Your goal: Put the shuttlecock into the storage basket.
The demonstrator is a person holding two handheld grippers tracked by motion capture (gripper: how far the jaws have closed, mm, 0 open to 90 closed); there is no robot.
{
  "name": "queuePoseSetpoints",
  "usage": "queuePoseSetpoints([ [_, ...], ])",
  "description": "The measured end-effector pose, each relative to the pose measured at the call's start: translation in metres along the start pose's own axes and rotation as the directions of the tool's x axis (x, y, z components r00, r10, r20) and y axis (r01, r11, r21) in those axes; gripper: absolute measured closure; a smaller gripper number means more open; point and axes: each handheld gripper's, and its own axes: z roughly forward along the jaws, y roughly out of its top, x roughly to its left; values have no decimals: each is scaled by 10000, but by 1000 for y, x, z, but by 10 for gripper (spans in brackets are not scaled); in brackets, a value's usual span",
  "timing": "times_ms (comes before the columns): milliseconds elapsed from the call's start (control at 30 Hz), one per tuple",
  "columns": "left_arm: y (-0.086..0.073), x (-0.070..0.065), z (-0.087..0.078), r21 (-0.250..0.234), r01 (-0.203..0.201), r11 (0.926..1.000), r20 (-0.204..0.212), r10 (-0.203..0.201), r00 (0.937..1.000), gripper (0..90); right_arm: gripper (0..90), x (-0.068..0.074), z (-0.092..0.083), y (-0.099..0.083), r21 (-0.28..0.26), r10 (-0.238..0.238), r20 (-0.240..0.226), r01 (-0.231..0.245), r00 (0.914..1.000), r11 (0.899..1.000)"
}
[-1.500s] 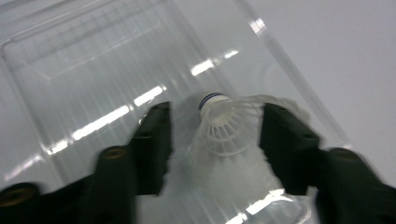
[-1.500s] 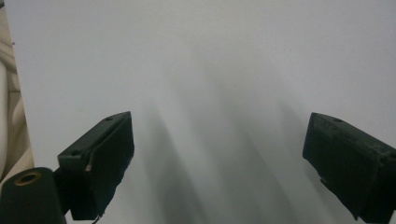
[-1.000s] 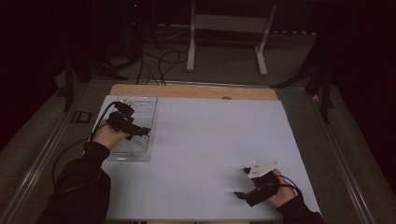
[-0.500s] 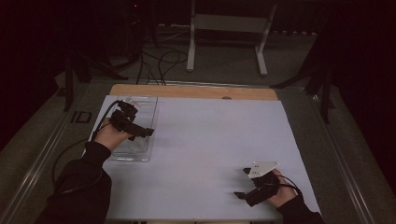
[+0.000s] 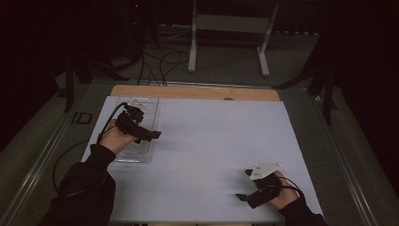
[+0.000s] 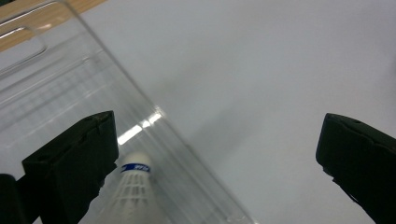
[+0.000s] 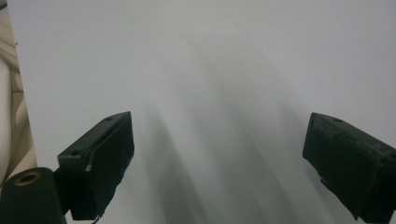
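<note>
High view: the left gripper (image 5: 151, 135) hangs over the near part of a clear tray (image 5: 149, 104) that sits at about 9 o'clock on the white sheet (image 5: 216, 141), close to the sheet's left edge and running toward 12 o'clock, where a strip of wooden board (image 5: 193, 92) shows beyond the sheet. The left hand (image 5: 115, 140) wraps the gripper's body, a cable looping back from it, and the jaws point toward 3 o'clock. Left gripper view: its jaws stand wide apart with nothing pressed between them; they have just been opening, and no thing lies in the gap. A shuttlecock (image 6: 133, 186) lies inside the tray (image 6: 56, 84), its white cork tip with a blue band pointing toward 12 o'clock of that picture, just beside the left-hand jaw and close against the tray's long clear wall; whether the jaw touches it I cannot tell. The right-hand jaw hangs over bare sheet (image 6: 261, 84) outside the tray. At about 5 o'clock on the sheet in the high view, well apart from the tray, the right gripper (image 5: 242, 184) rests low in the right hand (image 5: 282, 194), a grey three-cornered plate on top. Right gripper view: its jaws are spread wide over plain sheet (image 7: 224, 70), grasping nothing.
</note>
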Motion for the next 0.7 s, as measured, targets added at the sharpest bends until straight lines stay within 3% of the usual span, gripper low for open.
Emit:
queuePoseSetpoints([
  [400,8,-21,1,-188,-624,9979,464,632,9969,0,87,0,0,0,-11,19,-7,-19,10000,10000],
  [567,11,-31,3,-189,-924,9955,743,936,9928,0,88,0,0,0,6,10,6,-10,10000,10000],
  [700,12,-40,6,-383,-1310,9906,716,1334,9885,0,88,0,0,-1,2,24,13,-24,10000,10000],
])
